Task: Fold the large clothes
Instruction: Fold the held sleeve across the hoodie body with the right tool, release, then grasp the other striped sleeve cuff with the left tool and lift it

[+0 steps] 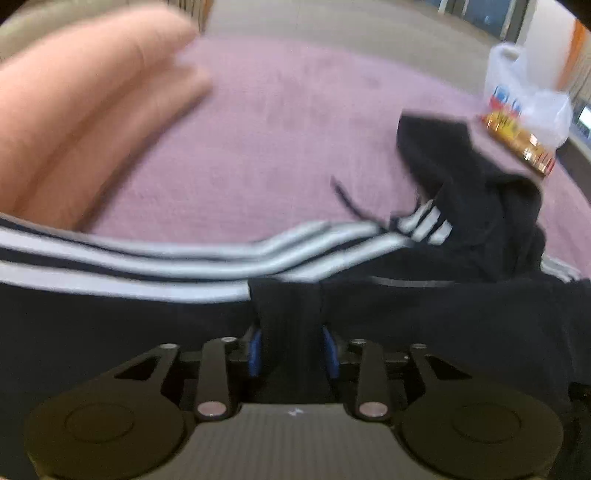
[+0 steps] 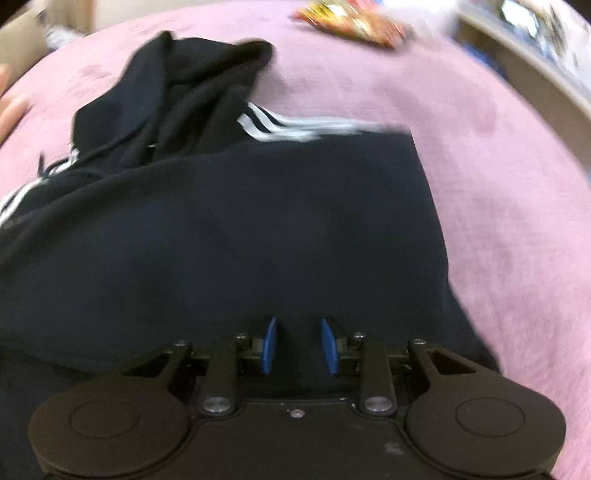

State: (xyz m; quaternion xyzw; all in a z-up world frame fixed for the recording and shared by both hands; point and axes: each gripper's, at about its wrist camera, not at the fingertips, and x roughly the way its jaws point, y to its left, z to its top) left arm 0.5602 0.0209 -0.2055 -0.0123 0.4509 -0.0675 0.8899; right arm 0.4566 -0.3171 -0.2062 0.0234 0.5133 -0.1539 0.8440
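A black hoodie (image 2: 229, 229) with three white stripes on each sleeve lies on a pink bedspread (image 2: 498, 166). Its hood (image 2: 173, 85) is bunched at the far side. In the left wrist view the hoodie (image 1: 480, 325) fills the lower half, with a striped sleeve (image 1: 184, 258) running left. My left gripper (image 1: 293, 350) is shut on a fold of black fabric between its blue pads (image 1: 255, 350). My right gripper (image 2: 299, 345) is shut on the hoodie's near edge, which fills the gap between its blue pads (image 2: 269, 345). Both views are blurred by motion.
A pink pillow (image 1: 85, 110) lies at the far left of the bed. A colourful snack packet (image 1: 517, 144) and a white plastic jug (image 1: 509, 74) sit near the bed's far right edge. The packet also shows in the right wrist view (image 2: 354, 22). Floor lies beyond.
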